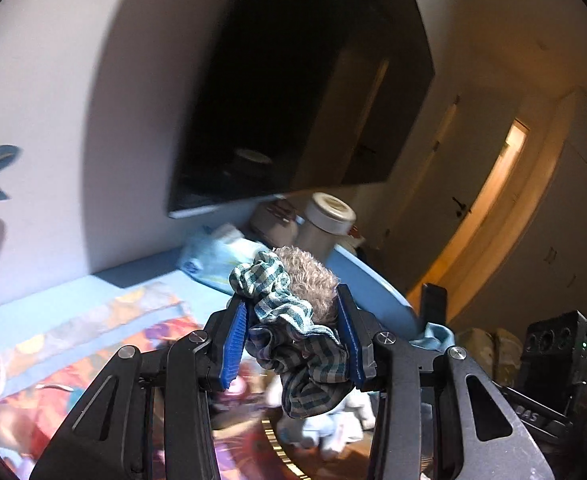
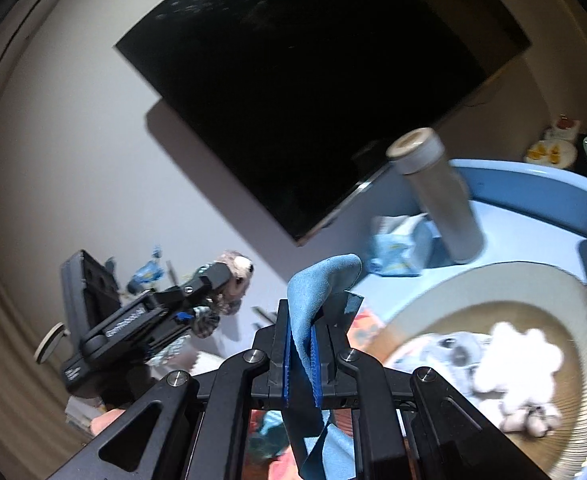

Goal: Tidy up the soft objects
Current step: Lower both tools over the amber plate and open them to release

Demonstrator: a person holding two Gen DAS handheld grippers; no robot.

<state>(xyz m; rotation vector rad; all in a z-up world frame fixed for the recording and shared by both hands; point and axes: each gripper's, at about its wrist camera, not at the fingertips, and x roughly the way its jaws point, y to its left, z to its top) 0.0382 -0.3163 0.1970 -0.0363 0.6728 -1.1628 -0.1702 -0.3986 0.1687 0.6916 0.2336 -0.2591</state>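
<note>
We see left gripper [image 1: 293, 332] clamping plush [image 1: 309, 280] between pads; right gripper [image 2: 303, 344] pinching blue cloth [image 2: 313, 300], both lifted.

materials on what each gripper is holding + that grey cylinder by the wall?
Left gripper: plush toy, fuzzy brown pile, with a checked woven fabric piece, crumpled.
Right gripper: blue cloth, matte, suede-like nap, probably microfibre.
Cylinder: satin grey body, likely brushed metal; pale lid, unclear.
</note>
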